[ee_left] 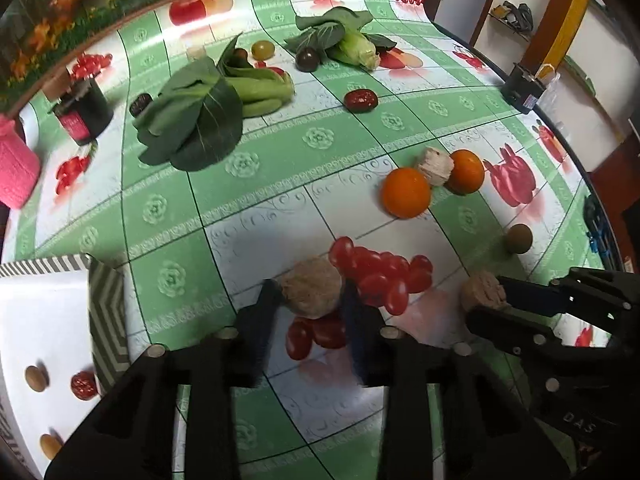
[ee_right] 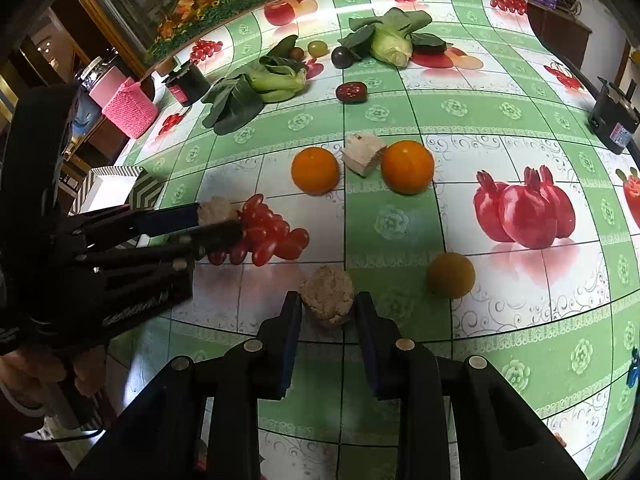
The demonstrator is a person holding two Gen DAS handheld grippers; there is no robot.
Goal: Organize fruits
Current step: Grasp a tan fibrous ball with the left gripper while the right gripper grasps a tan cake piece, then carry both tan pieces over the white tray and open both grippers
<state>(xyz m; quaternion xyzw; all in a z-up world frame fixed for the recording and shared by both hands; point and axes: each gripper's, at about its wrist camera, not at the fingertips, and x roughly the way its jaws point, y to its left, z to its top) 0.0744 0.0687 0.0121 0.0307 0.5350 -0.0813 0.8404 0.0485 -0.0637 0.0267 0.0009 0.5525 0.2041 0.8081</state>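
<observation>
My left gripper (ee_left: 310, 300) is shut on a rough beige lump (ee_left: 312, 288), just above the printed tablecloth; it also shows in the right wrist view (ee_right: 214, 210). My right gripper (ee_right: 328, 312) stands around a second beige lump (ee_right: 328, 294), also seen in the left wrist view (ee_left: 482, 290); the pads look close to its sides, contact unclear. Two oranges (ee_left: 406, 192) (ee_left: 466, 170) lie beyond with a pale chunk (ee_left: 434, 166) between them. A brown round fruit (ee_right: 450, 275) lies to the right. A red date (ee_left: 361, 100) lies farther back.
A white box (ee_left: 44, 320) with a striped rim at the left holds a date and small brown fruits. Leafy greens (ee_left: 200, 120), a cabbage (ee_left: 356, 48), a dark plum (ee_left: 307, 59) and a green fruit (ee_left: 263, 49) lie far back. A dark jar (ee_left: 84, 110) and pink holder (ee_left: 14, 168) stand left.
</observation>
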